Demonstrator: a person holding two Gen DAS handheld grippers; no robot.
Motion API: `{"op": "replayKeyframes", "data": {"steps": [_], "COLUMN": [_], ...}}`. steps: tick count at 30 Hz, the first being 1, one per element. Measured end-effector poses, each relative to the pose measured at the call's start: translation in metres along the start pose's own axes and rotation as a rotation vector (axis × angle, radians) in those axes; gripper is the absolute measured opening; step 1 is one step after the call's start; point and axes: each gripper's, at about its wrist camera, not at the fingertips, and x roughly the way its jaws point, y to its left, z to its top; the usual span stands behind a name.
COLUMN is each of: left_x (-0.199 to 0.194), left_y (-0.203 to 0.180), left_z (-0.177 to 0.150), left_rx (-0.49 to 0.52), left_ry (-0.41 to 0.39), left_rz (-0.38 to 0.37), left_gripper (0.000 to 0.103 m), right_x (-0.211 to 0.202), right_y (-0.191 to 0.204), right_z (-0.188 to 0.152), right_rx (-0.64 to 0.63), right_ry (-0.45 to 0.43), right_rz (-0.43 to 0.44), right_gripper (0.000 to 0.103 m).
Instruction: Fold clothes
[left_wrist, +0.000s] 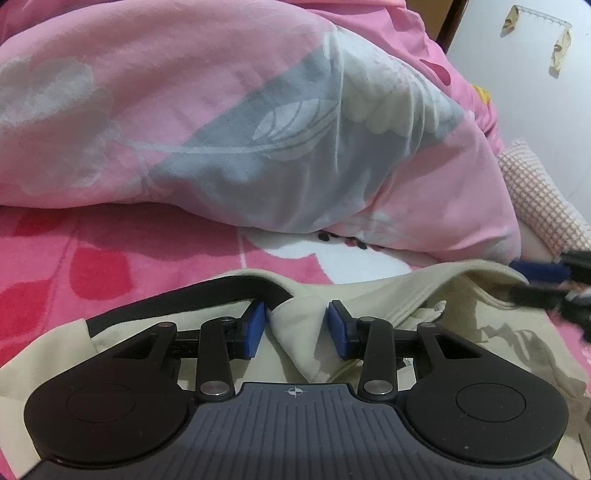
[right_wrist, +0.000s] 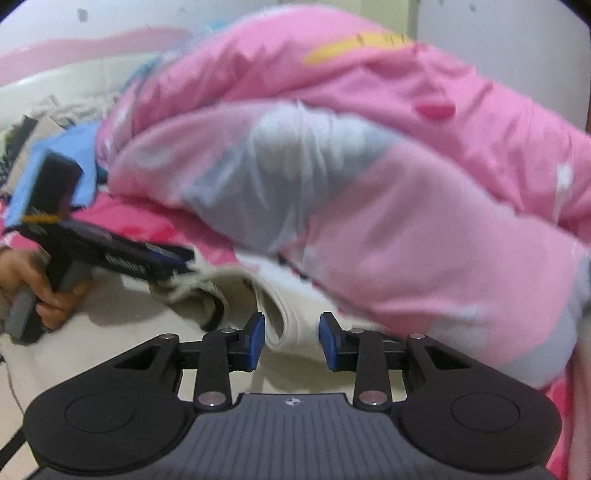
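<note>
Cream garment (left_wrist: 388, 306) with black trim, low centre of the left view, spread on a pink blanket (left_wrist: 92, 266); same cloth low centre in the right view (right_wrist: 295, 325), bunched into a ridge.

Left gripper (left_wrist: 295, 328) low centre, blue pads (left_wrist: 255, 332) parted to a middling gap, a raised fold of cream cloth between them, not pinched. Left pad just beside the black trim band (left_wrist: 221, 286). From the right view, left gripper (right_wrist: 184, 264) at mid left, tip touching the crumpled cream edge, hand (right_wrist: 33, 291) on the grip; gap not readable there, blurred.

Right gripper (right_wrist: 291, 338) low centre, pads (right_wrist: 256, 339) apart, cloth ridge between them, nothing clamped. Right gripper also at right edge of the left view (left_wrist: 546, 280), smeared, near the garment's far edge.

Probably the grasp stage of a first fold. To do well: close both on the top hem layer only, matching points on either side, lift level, keep the trim flat, avoid snagging the blanket beneath. Risk: double layer caught, skewed fold.

Pink and grey quilt (left_wrist: 258, 122) heaped across the upper frame, near the garment's far edge. Checked pillow (left_wrist: 535, 192) at right.

No containers visible; nothing to report inside any.
</note>
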Motion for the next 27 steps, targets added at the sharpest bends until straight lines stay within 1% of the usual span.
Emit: {"op": "replayKeyframes", "data": {"steps": [3,5,7,9,11,13,16,18,21,27], "left_x": [-0.001,-0.001,-0.003,-0.005,-0.007,-0.01,-0.016,-0.024,-0.04,-0.02], "left_y": [0.001,0.0,-0.003,-0.005,-0.007,-0.007,-0.005,-0.002,-0.007,-0.044], "left_z": [0.0,0.001,0.0,0.0,-0.002,-0.003,-0.005,-0.004,0.0,-0.004], "left_rx": [0.007,0.016,0.039,0.067,0.094,0.115,0.135,0.139,0.171,0.371], "left_ry": [0.001,0.001,0.001,0.002,0.004,0.006,0.005,-0.023,-0.111,-0.067], "left_rz": [-0.007,-0.004,0.005,0.014,0.021,0.025,0.022,0.014,0.01,0.018], "left_gripper": [0.038,0.038,0.038,0.038,0.038,0.038,0.038,0.037,0.037,0.037], "right_x": [-0.007,-0.002,0.011,0.031,0.048,0.058,0.061,0.059,0.055,0.055], "right_y": [-0.009,-0.016,-0.019,-0.015,-0.006,0.003,0.015,0.017,0.02,0.033], "right_z": [0.014,0.025,0.033,0.035,0.03,0.023,0.011,0.005,0.001,-0.003], "right_rx": [0.003,0.039,0.072,0.065,0.041,0.005,-0.071,-0.093,-0.136,-0.264], "right_ry": [-0.048,-0.061,-0.041,0.014,0.07,0.106,0.146,0.158,0.171,0.169], "right_rz": [0.025,0.043,0.055,0.032,0.022,0.05,0.07,0.082,0.091,0.066], "right_gripper": [0.034,0.034,0.034,0.034,0.034,0.034,0.034,0.034,0.034,0.034]}}
